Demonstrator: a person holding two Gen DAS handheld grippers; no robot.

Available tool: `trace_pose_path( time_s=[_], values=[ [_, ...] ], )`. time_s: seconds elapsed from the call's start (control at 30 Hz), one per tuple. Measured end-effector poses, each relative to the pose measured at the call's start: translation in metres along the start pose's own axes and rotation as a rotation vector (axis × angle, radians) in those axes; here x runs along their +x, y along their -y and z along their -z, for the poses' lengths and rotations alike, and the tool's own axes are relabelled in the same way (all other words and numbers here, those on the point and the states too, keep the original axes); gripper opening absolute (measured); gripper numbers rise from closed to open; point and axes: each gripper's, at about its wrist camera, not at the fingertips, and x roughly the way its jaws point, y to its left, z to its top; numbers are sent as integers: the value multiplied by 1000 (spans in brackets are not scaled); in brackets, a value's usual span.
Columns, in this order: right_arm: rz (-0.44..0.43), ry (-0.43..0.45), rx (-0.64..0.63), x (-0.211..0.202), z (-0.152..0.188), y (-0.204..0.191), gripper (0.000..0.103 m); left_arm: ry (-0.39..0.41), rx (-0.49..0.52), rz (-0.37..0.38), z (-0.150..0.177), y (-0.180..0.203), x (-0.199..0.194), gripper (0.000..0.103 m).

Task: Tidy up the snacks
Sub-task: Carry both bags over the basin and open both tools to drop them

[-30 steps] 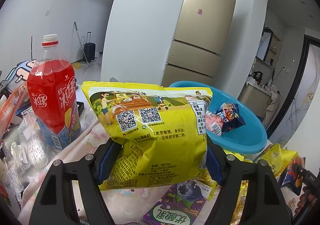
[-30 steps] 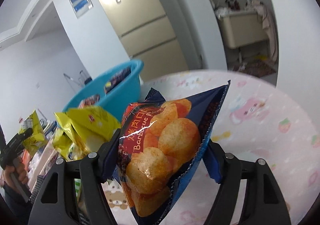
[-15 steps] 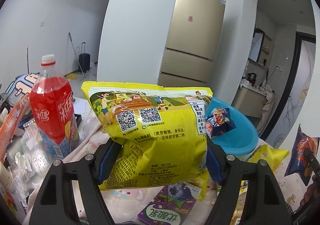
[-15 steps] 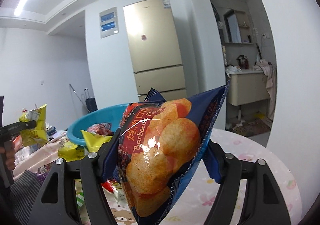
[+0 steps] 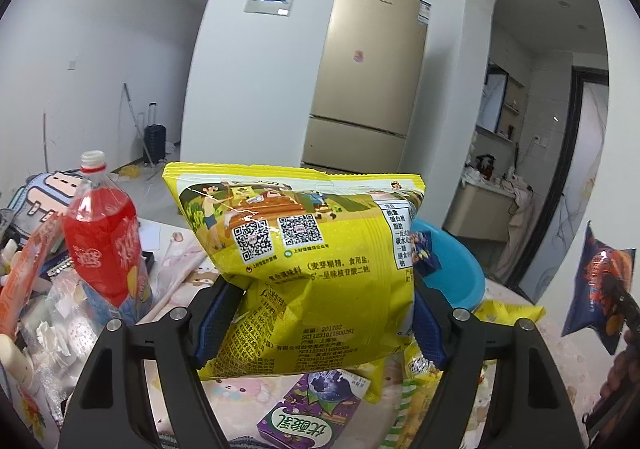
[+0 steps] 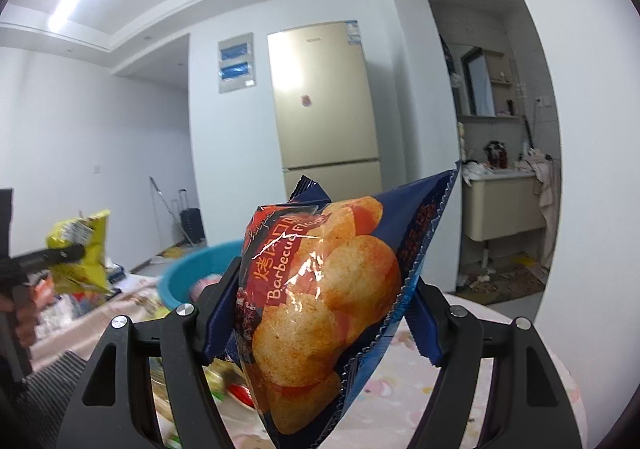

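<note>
I see a wide surface (image 5: 516, 291) under a pale pink printed cloth, crowded with snacks. Toward its far side sits one blue basin (image 5: 456, 269), with at least one small packet inside.

My left gripper (image 5: 320, 323) has its fingers clenched on one big yellow snack bag (image 5: 304, 261), lifted clear above the surface and in front of the basin. My right gripper (image 6: 316, 323) has its fingers clamped on one blue barbecue chip bag (image 6: 320, 289), also held in the air, with the basin behind it to the left.

One red drink bottle (image 5: 104, 245) stands upright to the left. One purple drink carton (image 5: 316, 409) lies below the yellow bag, and a few more yellow packets (image 5: 508, 311) lie beside the basin; I cannot count them exactly.

My judgement of the risks: both bags are puffy and slick, so a firm squeeze could burst them or crush the chips, and a loose one could let them slide out. With both hands heading for one basin, the bags could collide. A low swing on the left could tip the bottle.
</note>
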Motion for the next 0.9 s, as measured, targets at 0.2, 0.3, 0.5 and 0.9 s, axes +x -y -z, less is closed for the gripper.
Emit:
trace_pose_path(
  time_s=[0.2,0.3,0.5,0.9],
  values=[
    [-64,48,-42,-11,-36,-27,72,41,35,-15,-29,9,-25,78],
    [-98,79,-65,-13,-61,-39,72,79,64,-8,-46,17,-38,78],
    [-111,137,-103,-4,-107,-66,72,186,51,35,-81,34,-61,78],
    [-198,132,-75,52,-132,-97,72,185,60,82,-116,56,-26,78]
  ],
)
